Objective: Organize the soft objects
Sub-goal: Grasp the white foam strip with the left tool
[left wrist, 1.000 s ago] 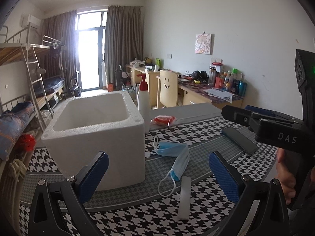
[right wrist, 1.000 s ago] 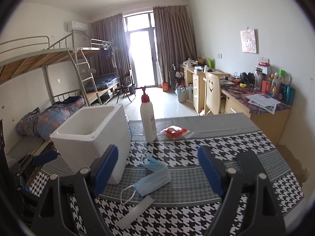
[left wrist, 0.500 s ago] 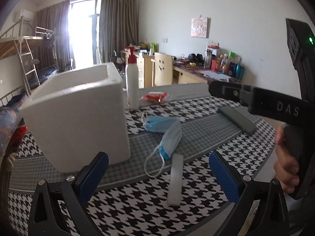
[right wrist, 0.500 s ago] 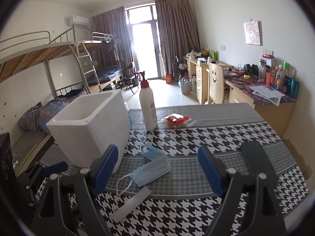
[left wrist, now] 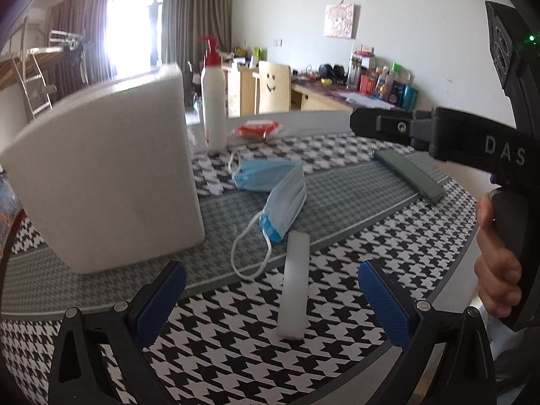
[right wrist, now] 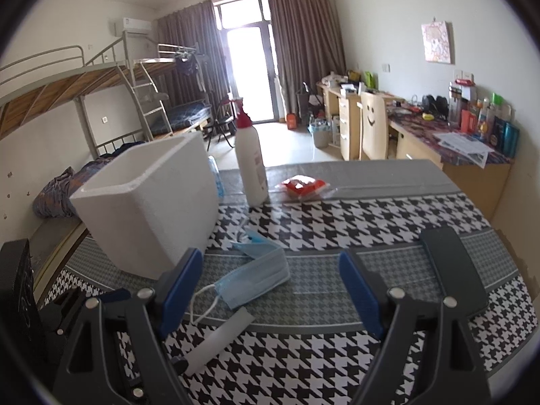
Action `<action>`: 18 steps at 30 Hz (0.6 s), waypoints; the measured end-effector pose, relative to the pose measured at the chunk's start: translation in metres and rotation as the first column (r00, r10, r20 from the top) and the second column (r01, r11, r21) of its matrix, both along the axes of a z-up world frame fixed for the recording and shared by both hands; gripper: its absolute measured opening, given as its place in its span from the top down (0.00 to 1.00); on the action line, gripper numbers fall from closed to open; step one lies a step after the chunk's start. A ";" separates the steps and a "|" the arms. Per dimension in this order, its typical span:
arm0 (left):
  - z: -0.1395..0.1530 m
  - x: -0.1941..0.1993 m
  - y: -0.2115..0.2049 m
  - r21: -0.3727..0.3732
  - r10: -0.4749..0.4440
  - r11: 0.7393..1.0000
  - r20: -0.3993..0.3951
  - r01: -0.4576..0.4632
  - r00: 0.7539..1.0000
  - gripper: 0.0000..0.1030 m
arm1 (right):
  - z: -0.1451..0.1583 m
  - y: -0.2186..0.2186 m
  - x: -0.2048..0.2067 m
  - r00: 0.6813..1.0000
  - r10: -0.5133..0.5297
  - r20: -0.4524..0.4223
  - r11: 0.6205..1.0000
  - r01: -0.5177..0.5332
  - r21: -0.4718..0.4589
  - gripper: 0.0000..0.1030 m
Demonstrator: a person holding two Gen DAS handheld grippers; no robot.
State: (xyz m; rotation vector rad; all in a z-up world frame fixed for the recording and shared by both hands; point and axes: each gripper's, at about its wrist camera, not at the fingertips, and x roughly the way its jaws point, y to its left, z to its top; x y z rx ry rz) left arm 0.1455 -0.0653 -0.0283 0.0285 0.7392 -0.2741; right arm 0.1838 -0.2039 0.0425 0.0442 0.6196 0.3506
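Note:
Two blue face masks (left wrist: 276,185) (right wrist: 256,270) lie crumpled on the houndstooth tablecloth, just right of a white foam box (left wrist: 104,182) (right wrist: 152,202). A pale translucent strip (left wrist: 295,283) (right wrist: 222,341) lies in front of the masks. My left gripper (left wrist: 271,300) hovers low over that strip, open, nothing between its blue pads. My right gripper (right wrist: 270,287) is open too, above the table with the masks ahead between its fingers. In the left wrist view the right gripper's black body (left wrist: 472,141) and a hand (left wrist: 496,260) show at the right.
A white pump bottle with a red top (left wrist: 213,98) (right wrist: 249,162) and a red snack packet (left wrist: 258,129) (right wrist: 302,185) stand behind the masks. A dark grey flat bar (left wrist: 408,175) (right wrist: 452,270) lies at the right. The table edge (left wrist: 452,276) curves close on the right.
Both grippers have sunk toward the table and tilted down; the left has come much closer, so the box, masks and strip loom larger. Both grippers stayed open.

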 end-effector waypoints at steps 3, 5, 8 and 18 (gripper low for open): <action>-0.008 0.004 -0.003 0.003 -0.006 1.000 -0.030 0.006 1.000 0.02 | -0.009 0.000 0.008 0.999 0.002 -0.041 1.000 -0.002 0.013 0.17; -0.012 0.005 -0.007 0.015 -0.025 1.000 -0.039 0.026 0.999 0.04 | -0.015 0.003 0.012 0.998 0.002 -0.067 1.000 -0.002 0.004 0.17; -0.016 0.006 -0.010 0.019 -0.031 0.999 -0.050 0.032 0.998 0.05 | -0.023 0.004 0.015 0.996 -0.005 -0.086 1.000 0.005 -0.003 0.17; -0.038 0.017 -0.014 0.039 -0.029 0.999 -0.149 0.036 0.988 0.32 | -0.032 0.001 0.018 0.992 -0.019 -0.121 1.000 0.021 0.011 0.17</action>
